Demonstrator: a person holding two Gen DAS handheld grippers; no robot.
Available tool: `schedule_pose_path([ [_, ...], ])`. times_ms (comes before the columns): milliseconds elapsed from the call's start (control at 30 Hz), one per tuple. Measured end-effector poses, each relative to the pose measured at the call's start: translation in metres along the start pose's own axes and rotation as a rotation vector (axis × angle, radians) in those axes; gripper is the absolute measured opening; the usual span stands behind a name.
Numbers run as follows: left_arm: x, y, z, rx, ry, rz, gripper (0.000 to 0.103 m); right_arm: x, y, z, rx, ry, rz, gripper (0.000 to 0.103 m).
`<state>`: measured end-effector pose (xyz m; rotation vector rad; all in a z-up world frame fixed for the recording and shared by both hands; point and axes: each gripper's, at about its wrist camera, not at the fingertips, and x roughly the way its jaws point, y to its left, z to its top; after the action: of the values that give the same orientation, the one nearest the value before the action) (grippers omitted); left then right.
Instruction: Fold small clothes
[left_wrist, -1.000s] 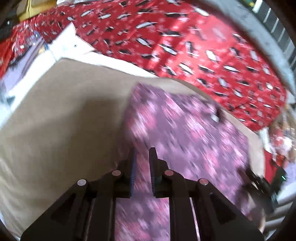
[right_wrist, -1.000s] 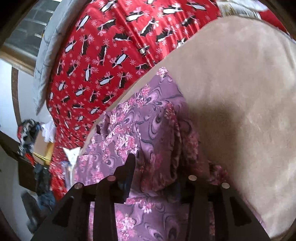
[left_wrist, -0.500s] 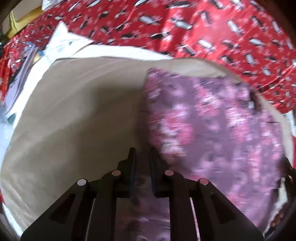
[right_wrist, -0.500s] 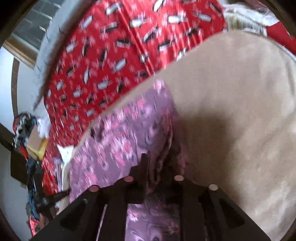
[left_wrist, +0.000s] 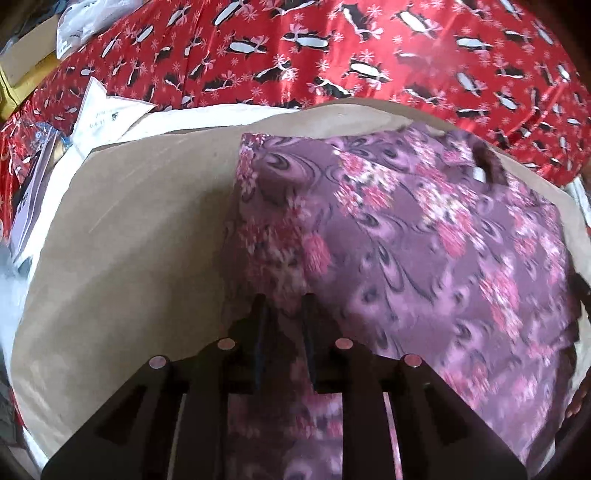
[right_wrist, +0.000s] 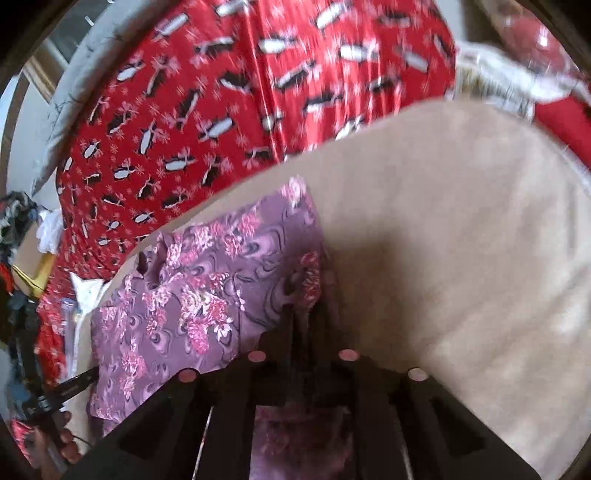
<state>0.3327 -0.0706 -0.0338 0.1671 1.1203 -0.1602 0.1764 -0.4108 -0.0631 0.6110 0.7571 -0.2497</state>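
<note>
Both tongs, left (left_wrist: 283, 302) and right (right_wrist: 309, 314), clamp folds of purple floral fabric garment (left_wrist: 424, 236). It lies across frame centre on a beige cloth surface (left_wrist: 129, 229).

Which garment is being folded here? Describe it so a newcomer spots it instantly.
Find the beige board lying on the red penguin-print cloth. On its right side lies the garment, pinched by both grippers. It is the only purple fabric, patterned with pink flowers and dark swirls.
</note>
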Motion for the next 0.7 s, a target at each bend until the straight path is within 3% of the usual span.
schedule_pose_path([
  [100,-0.009,-0.004,-0.017,0.004,-0.024,-0.015,0.016,-0.032,0.008,-0.009,-0.056,-0.087,0.06,0.015],
  [167,-0.006,-0.014,-0.027,0.039,-0.043,0.037,0.017,-0.039,0.015,-0.015,-0.067,-0.105,0.089,0.015],
  [267,-0.002,-0.02,-0.033,0.073,-0.067,0.071,0.017,-0.015,0.025,-0.021,-0.069,0.003,0.089,0.018],
  [300,-0.004,-0.016,-0.032,0.056,-0.05,0.055,0.017,0.0,0.026,-0.025,-0.074,0.074,0.048,0.015],
  [333,-0.007,-0.01,-0.029,0.024,-0.028,0.02,0.017,0.002,0.026,-0.029,-0.069,0.073,0.029,0.014],
  [367,-0.011,-0.004,-0.025,-0.006,-0.021,-0.019,0.017,-0.004,0.027,-0.029,-0.058,0.039,0.03,0.02],
  [433,-0.019,-0.003,-0.018,-0.042,-0.034,-0.071,0.017,-0.017,0.038,-0.025,-0.04,-0.033,0.052,0.021],
  [500,-0.024,-0.009,-0.011,-0.065,-0.057,-0.113,0.019,-0.018,0.06,-0.022,-0.069,-0.057,0.132,0.021],
  [600,-0.009,-0.018,-0.002,-0.097,-0.034,-0.168,0.024,0.006,0.102,-0.029,-0.149,0.008,0.199,0.021],
  [700,0.017,-0.012,-0.001,-0.138,0.008,-0.184,0.027,0.029,0.12,-0.036,-0.199,0.05,0.17,0.016],
])
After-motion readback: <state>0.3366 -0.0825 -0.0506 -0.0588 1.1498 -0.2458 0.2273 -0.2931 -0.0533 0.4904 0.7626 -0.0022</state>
